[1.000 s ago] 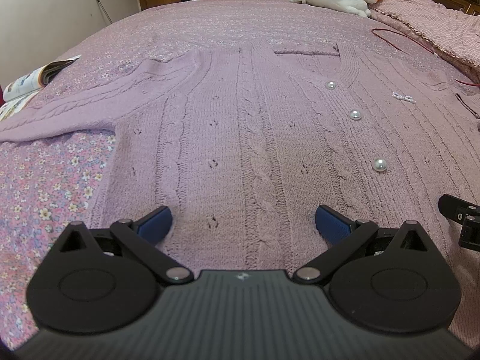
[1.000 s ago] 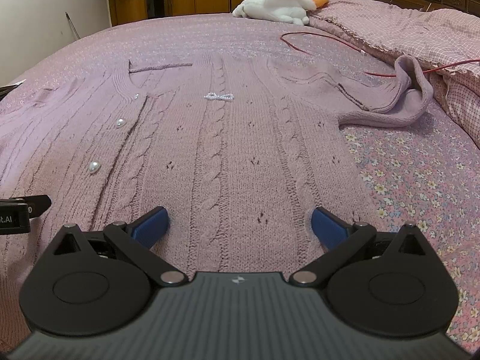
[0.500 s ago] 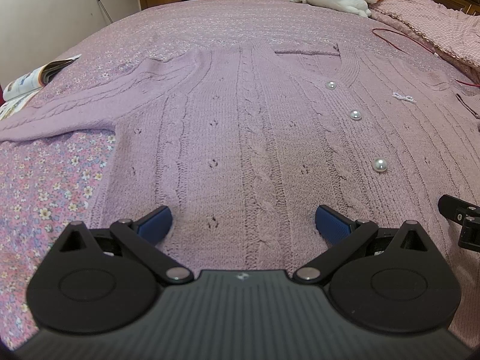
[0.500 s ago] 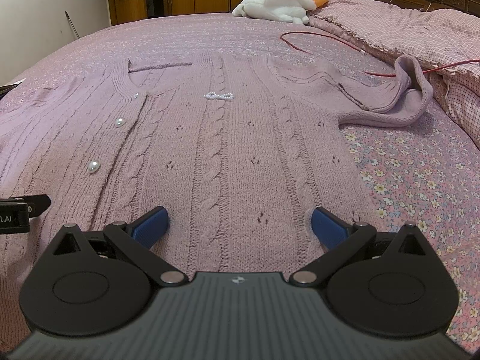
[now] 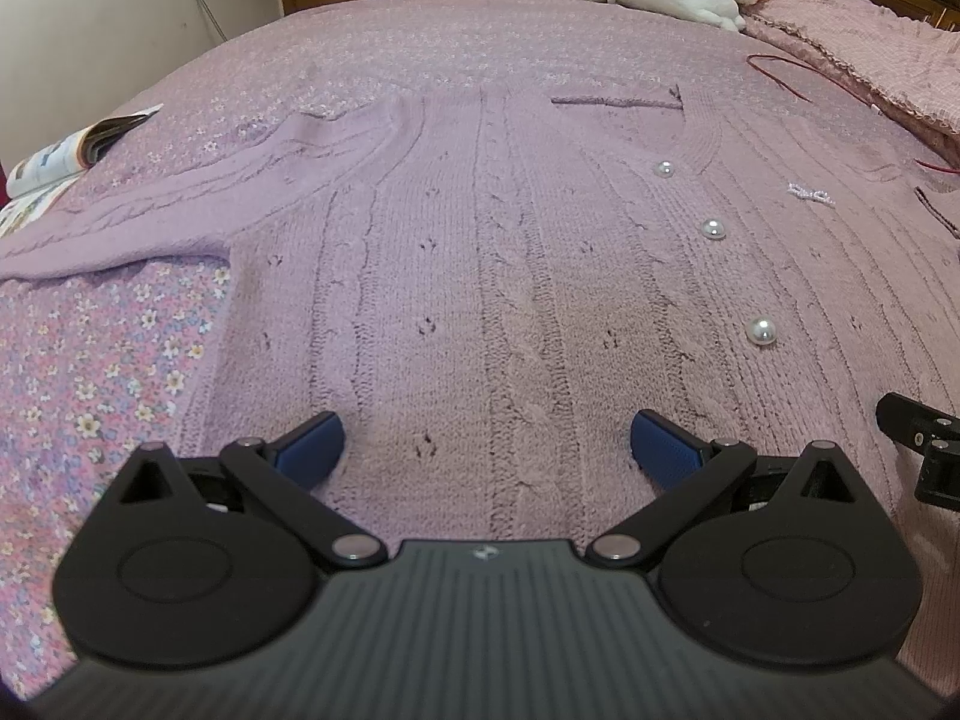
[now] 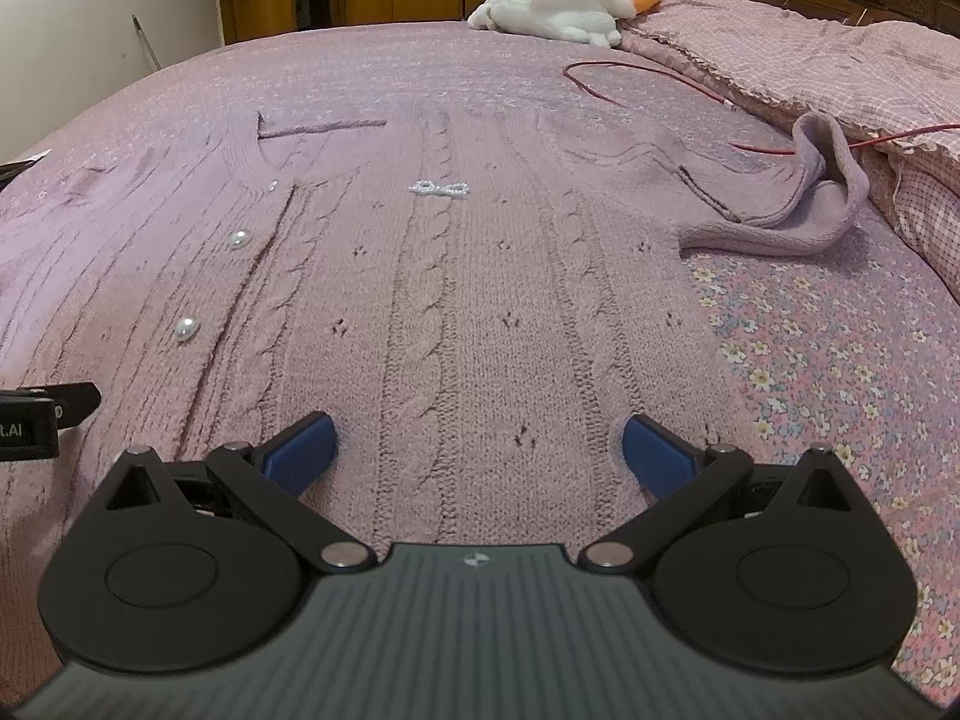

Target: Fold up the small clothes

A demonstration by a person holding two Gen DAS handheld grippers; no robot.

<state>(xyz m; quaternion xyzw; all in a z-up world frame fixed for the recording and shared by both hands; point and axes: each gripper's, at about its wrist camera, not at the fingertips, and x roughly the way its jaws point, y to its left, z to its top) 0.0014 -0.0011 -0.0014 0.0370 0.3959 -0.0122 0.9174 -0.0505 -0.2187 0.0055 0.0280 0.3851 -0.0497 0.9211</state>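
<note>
The left claw (image 5: 486,444) sits low over the bottom part of the purple knit cardigan (image 5: 510,276), with its blue fingers (image 5: 312,447) wide apart and nothing between them. The right claw (image 6: 477,450) sits just beside it over the same cardigan (image 6: 456,300), wide apart too. The cardigan lies flat on the bed (image 6: 840,372), buttoned with pearl buttons (image 5: 762,331). One sleeve (image 6: 798,204) is bunched up near a red cable (image 6: 648,78). A plush toy (image 6: 558,9) and a magazine (image 5: 72,153) lie farther off.
</note>
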